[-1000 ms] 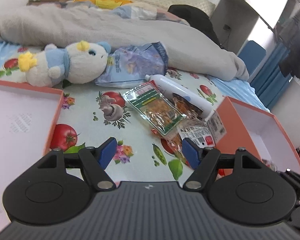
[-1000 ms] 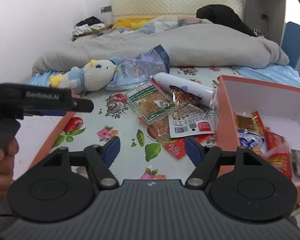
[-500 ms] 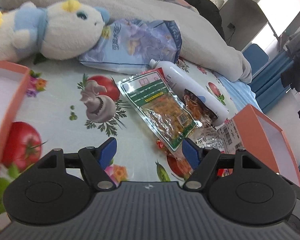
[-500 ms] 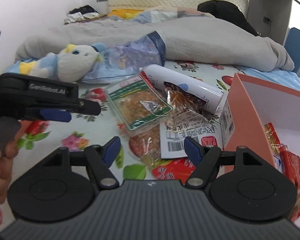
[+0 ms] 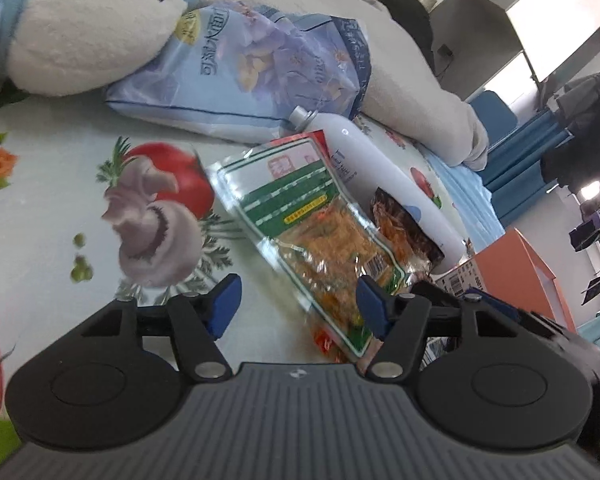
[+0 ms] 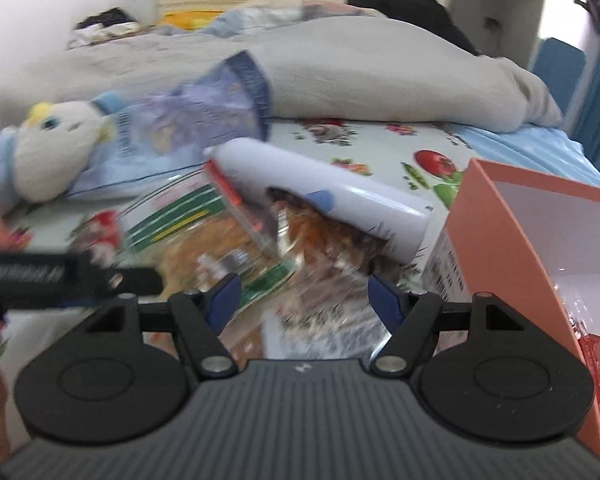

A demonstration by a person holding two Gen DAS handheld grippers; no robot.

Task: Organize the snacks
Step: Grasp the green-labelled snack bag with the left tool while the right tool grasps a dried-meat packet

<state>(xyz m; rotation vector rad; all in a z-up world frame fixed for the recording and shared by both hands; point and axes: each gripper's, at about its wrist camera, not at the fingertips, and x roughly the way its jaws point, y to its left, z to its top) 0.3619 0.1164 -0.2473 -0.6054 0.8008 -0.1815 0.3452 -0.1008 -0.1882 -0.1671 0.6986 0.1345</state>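
Most of the sorting is, I judge, still ahead of me. A few red-wrapped snacks (image 6: 598, 364) already lie inside the orange box (image 6: 500, 232), but the pile just left of that box is untouched on the bed: the green-banded snack pouch (image 5: 300, 232) on top, the brown snack packet (image 5: 404, 224) between it and the white bottle (image 5: 376, 176), the barcode-labelled packet (image 6: 340, 332) against the box wall, and the blue chip bag (image 5: 240, 68) farther from the box, under the plush toy (image 5: 80, 28).

My left claw (image 5: 296, 304) is open, nothing pressed between its pads; its jaws have just been closing a little, with the lower corner of the green-banded pouch lying between them. My right claw (image 6: 304, 292) is open too, hovering over the barcode-labelled packet beside the box wall, gripping nothing.

Against a second ago, both claws have dropped and pushed in toward the pile: the pouch now fills my left view, the other orange box has slid out of it, and the box beside the pile sits far closer in my right view. The snacks themselves have not shifted.
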